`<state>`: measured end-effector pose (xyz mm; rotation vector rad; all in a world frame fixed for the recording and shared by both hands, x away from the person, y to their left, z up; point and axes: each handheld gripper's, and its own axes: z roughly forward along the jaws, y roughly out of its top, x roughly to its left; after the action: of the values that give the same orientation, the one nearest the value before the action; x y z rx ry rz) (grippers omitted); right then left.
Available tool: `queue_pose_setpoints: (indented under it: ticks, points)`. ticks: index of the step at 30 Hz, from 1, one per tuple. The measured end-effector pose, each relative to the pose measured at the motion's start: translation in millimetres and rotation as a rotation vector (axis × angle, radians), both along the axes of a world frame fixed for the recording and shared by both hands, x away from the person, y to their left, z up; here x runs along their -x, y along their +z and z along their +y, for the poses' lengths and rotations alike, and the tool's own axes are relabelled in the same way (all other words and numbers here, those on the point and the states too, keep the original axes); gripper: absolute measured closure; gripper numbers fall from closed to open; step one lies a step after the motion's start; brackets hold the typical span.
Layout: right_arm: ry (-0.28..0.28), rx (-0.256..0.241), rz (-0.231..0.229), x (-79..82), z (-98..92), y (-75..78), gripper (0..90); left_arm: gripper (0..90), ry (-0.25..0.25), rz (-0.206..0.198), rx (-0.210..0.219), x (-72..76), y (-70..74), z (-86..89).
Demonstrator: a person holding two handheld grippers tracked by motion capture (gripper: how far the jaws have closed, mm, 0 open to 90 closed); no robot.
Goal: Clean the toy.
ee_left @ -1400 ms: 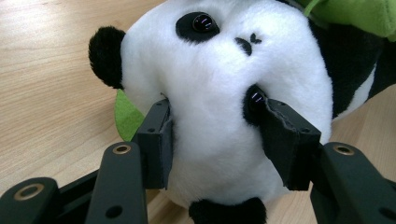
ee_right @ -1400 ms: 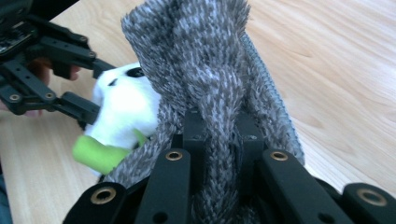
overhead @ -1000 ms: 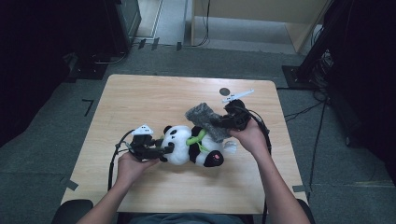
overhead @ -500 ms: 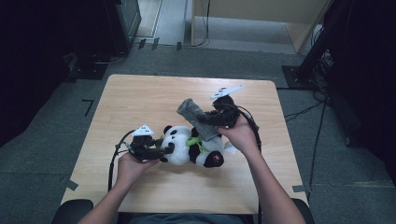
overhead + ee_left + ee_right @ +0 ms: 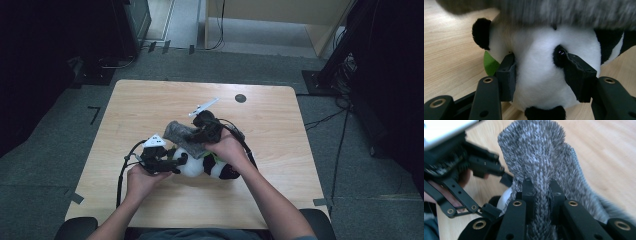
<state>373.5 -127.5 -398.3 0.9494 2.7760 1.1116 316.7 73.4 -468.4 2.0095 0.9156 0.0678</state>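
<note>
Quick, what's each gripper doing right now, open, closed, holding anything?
Left gripper: closed on the toy panda's head.
Right gripper: closed on the grey knitted cloth, held over the panda.

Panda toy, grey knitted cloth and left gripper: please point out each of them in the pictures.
panda toy point(image 5: 541, 75): left gripper view, on its white face.
grey knitted cloth point(image 5: 541, 155): right gripper view, on the spread part above the fingers.
left gripper point(image 5: 175, 161): high view, between its fingertips at the panda's head.

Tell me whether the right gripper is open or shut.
Shut: in its own view, the right gripper has its jaws pinching a bunched fold of the grey knit cloth.
</note>
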Motion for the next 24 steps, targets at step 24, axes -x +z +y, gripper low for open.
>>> queue_pose_setpoints:
  ticks: [24]
  points:
    - [-0.079, -0.018, 0.037, -2.7, -59.4, -10.7, 80.6, 47.8, -0.019, 0.028, -0.003, -3.7, -4.6, 0.1]
